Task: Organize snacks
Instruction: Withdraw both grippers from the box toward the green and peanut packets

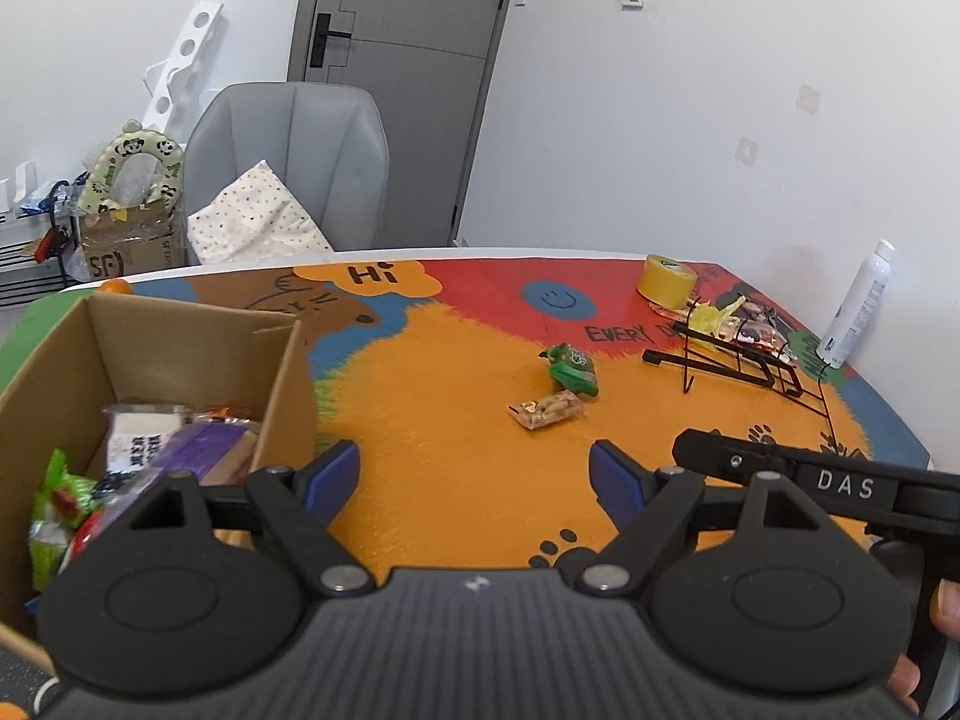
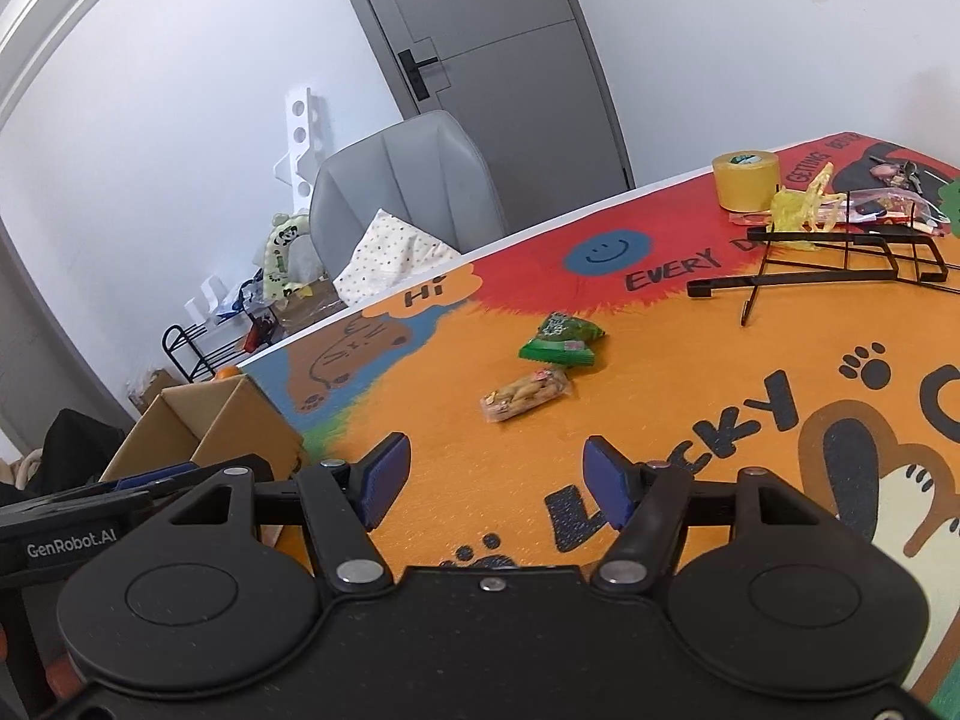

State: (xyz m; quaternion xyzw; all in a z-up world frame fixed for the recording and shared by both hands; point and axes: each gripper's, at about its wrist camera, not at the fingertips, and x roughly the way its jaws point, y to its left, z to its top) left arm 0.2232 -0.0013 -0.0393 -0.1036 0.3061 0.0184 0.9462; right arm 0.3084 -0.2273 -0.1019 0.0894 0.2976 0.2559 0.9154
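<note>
A: Nearest to us in the left wrist view is the left gripper (image 1: 474,480), its blue pads spread wide over the orange part of the tablecloth (image 1: 456,372), with nothing between them.

B: And in the right wrist view we see the right gripper (image 2: 498,480) just the same: jaws apart, empty, above the bare cloth near the black lettering.

A: To our left stands the open cardboard box (image 1: 282,372), touching the table edge as far as we can tell. Several wrapped snacks already lie inside it; we make out a purple packet (image 1: 204,450) and a green-and-red wrapper (image 1: 57,504).

B: Two snacks lie loose in the middle of the table, well ahead of both grippers. The green packet (image 2: 561,339) sits farther off, and the clear peanut packet (image 2: 527,394) lies just beside it, nearer to us.

A: Beyond them, to the right, we see a black wire rack (image 1: 744,360) tipped over, with more wrappers behind it.

B: A yellow tape roll (image 2: 746,180) stands near the far edge, and a white spray bottle (image 1: 855,306) by the wall.
</note>
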